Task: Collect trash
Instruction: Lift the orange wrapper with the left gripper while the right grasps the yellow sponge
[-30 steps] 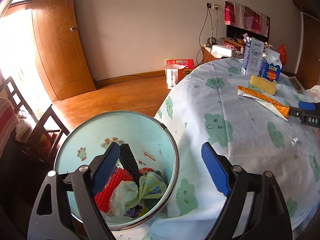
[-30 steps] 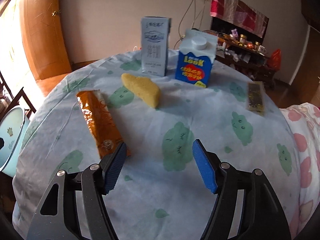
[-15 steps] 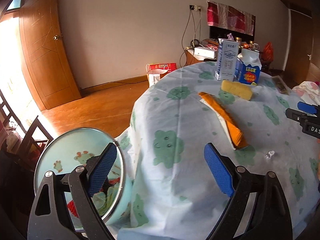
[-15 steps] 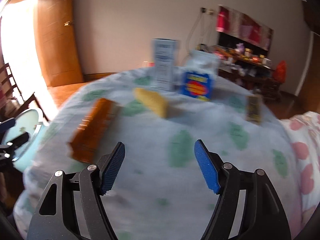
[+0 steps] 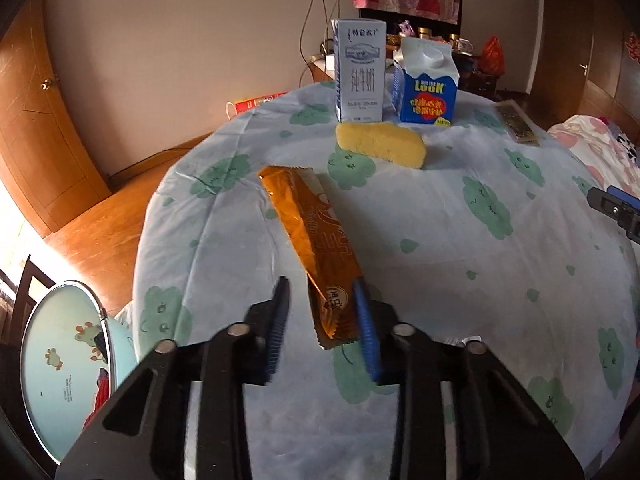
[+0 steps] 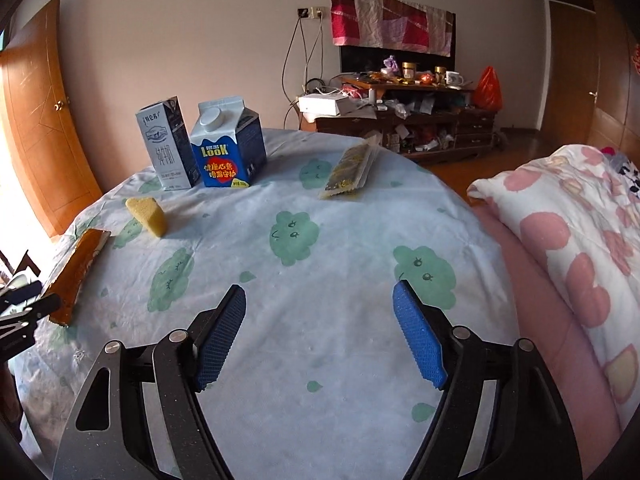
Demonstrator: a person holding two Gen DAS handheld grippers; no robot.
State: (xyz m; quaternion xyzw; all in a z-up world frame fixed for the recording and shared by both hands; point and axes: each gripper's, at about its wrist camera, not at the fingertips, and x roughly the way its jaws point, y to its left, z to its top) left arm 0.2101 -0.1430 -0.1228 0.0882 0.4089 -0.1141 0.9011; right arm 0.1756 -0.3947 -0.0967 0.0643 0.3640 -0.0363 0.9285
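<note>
Left hand-held gripper [image 5: 322, 320] closing around orange wrapper [image 5: 310, 240].

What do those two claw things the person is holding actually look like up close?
Both look alike. The left gripper and the right gripper each have two black angular fingers with cut-out slots and silver round bolts. The fingers end in blue ribbed pads. No cables, sleeves or hands show.

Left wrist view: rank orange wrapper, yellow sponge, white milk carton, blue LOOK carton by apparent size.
1. orange wrapper, longest, but nearest the camera, so inflated.
2. white milk carton.
3. blue LOOK carton, close to the white one; order unsure.
4. yellow sponge, smallest.
</note>
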